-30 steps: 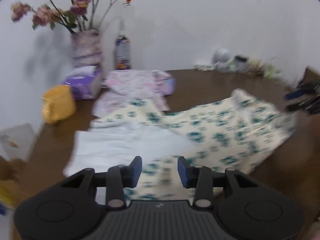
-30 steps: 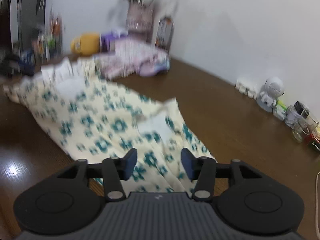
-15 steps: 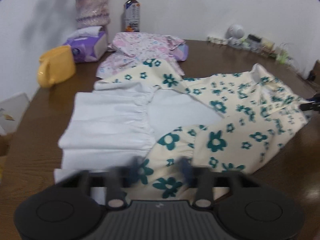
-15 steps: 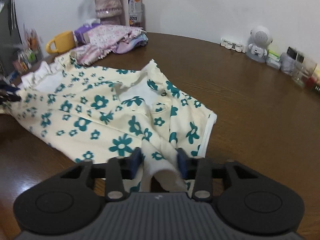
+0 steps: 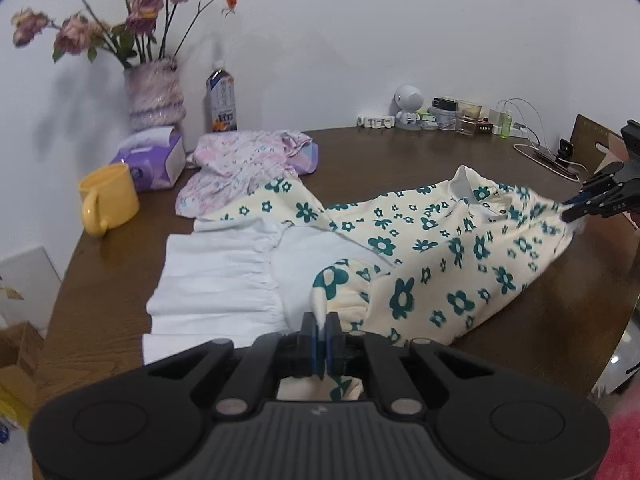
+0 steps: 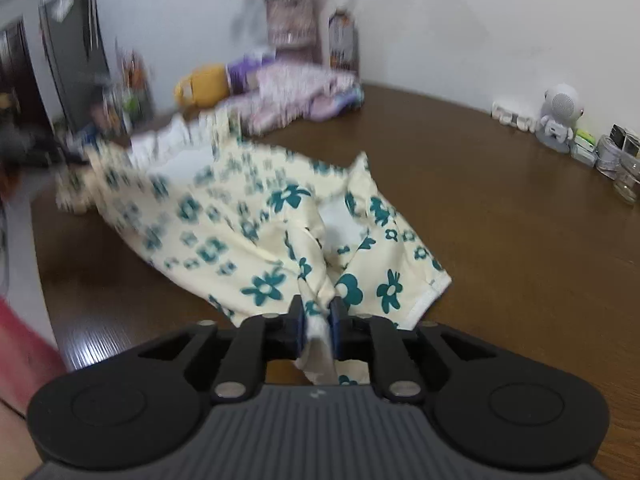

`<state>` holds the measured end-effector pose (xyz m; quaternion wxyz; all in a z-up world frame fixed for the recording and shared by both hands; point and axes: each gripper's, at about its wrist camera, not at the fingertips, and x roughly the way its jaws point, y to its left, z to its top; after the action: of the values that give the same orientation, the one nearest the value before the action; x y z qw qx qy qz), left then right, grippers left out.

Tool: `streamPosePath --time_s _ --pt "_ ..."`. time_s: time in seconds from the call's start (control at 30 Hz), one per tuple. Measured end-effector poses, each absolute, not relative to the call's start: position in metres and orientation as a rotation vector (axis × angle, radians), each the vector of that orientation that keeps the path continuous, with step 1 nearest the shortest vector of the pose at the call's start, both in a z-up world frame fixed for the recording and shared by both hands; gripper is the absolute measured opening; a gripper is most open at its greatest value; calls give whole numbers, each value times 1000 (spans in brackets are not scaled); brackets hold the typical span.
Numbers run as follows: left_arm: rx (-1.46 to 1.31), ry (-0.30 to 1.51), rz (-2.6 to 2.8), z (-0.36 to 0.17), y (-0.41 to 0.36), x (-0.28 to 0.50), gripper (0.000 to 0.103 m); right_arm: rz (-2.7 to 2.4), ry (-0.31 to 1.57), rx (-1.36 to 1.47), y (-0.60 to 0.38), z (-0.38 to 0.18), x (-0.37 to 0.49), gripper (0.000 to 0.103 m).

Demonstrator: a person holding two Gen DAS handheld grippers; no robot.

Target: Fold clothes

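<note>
A cream dress with teal flowers [image 5: 448,264] and a white ruffled skirt part [image 5: 224,280] lies spread on the brown table [image 5: 400,160]. My left gripper [image 5: 321,340] is shut on the dress's near edge by the skirt. My right gripper [image 6: 318,320] is shut on the dress's other end near the collar and lifts it a little; it also shows in the left wrist view [image 5: 576,208] at the far right. The dress [image 6: 224,220] is stretched between the two grippers.
A folded pink floral garment [image 5: 244,160] lies behind the dress. A yellow mug [image 5: 108,198], a purple tissue box [image 5: 154,160], a vase of flowers [image 5: 154,96] and a bottle [image 5: 222,100] stand at the back left. Small items and cables [image 5: 452,118] line the back wall.
Both grippers were open above the dress. They came down and shut on opposite ends of it, and both ends are now raised slightly.
</note>
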<state>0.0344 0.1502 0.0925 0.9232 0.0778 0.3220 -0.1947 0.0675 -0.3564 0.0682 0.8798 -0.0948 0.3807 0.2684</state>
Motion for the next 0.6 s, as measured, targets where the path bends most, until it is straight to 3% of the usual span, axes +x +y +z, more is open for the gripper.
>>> streamPosePath --time_s 0.07,0.33,0.4,0.43,0.6 --pt "160 665 -401 89 149 37 3 528 791 -204 -355 64 69 34" --pt "154 706 -391 66 148 60 4 535 760 -128 -339 51 89 34" --pt "146 718 -387 61 149 63 3 539 797 -146 -335 42 91 25" --pt "146 720 -389 60 150 61 3 546 806 -148 -334 40 90 8" --pt "163 705 -419 78 154 40 3 661 768 -46 -348 65 61 8"
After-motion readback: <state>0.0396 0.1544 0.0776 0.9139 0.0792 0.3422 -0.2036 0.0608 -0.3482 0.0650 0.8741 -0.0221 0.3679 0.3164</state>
